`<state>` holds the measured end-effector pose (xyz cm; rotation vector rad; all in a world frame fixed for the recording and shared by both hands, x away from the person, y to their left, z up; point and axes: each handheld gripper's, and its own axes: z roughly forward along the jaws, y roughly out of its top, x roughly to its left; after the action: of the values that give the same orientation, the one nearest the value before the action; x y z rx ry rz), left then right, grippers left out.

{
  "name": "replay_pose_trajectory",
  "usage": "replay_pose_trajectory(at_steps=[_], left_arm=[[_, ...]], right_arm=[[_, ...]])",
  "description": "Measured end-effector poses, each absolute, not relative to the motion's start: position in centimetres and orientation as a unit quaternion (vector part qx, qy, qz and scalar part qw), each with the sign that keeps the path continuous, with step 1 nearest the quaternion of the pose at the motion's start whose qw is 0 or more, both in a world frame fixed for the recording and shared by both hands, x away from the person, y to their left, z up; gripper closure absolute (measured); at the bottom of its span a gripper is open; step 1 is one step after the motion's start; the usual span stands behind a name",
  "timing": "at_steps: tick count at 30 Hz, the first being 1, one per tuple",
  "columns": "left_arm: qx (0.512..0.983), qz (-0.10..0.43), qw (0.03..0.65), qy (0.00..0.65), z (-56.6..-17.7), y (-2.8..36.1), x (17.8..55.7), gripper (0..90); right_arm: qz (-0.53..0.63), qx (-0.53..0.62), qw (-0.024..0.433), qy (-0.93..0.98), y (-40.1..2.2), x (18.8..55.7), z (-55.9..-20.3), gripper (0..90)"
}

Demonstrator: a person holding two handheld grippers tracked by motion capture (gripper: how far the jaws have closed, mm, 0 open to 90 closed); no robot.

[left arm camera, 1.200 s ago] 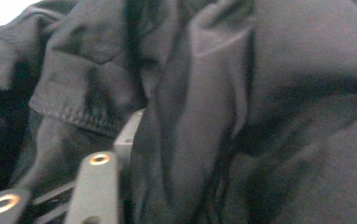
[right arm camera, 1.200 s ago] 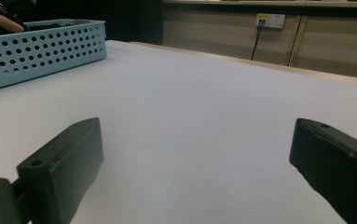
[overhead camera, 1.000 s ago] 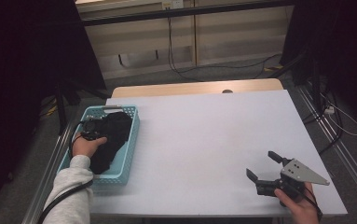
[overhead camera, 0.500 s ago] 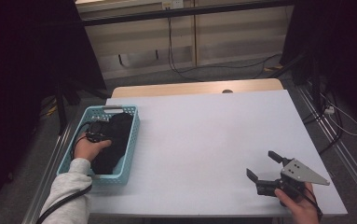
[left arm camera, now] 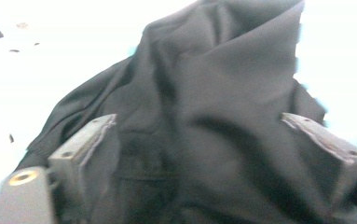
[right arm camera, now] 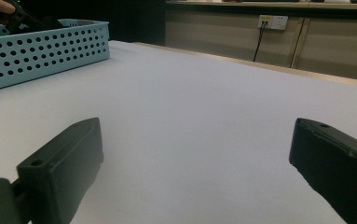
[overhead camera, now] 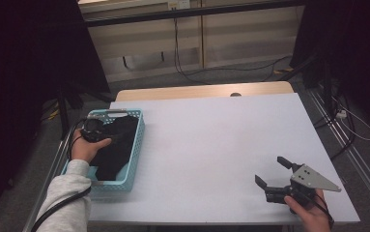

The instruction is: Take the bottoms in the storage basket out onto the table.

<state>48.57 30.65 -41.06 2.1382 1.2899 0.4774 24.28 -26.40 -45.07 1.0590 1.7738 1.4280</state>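
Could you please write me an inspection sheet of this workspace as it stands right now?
Surface: white table top, bare in the middle; a wooden strip along its far edge.
Job's things: light blue perforated basket at the table's left edge, holding a black garment.
Clutter: nothing seen.
Grippers: left claw open, jaws spread either side of the bunched garment inside the basket; right claw open, low over the table's near right corner, holding nothing.
Cables: a black cable trails along the grey sleeve; more cables on the floor at right.
Surroundings: beige wall panels with a socket; dark areas on both sides.
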Motion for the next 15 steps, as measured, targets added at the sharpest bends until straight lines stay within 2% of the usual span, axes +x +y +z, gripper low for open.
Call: replay_pose_trajectory(at_steps=[4,10,15], left_arm=[[0.794,0.188,0.297,0.496,-42.5,31.4,49.0,7.6],[0.789,0.171,0.296,0.511,-44.3,31.6,49.5,1.1],[0.797,0.162,0.292,0.504,-45.0,31.5,49.6,0.0]], right_arm=[[0.540,0.399,0.309,0.674,-26.3,24.3,-45.1,2.1],[0.541,0.398,0.307,0.675,-26.3,24.3,-45.1,2.1],[0.541,0.396,0.306,0.676,-26.2,24.3,-45.1,2.1]])
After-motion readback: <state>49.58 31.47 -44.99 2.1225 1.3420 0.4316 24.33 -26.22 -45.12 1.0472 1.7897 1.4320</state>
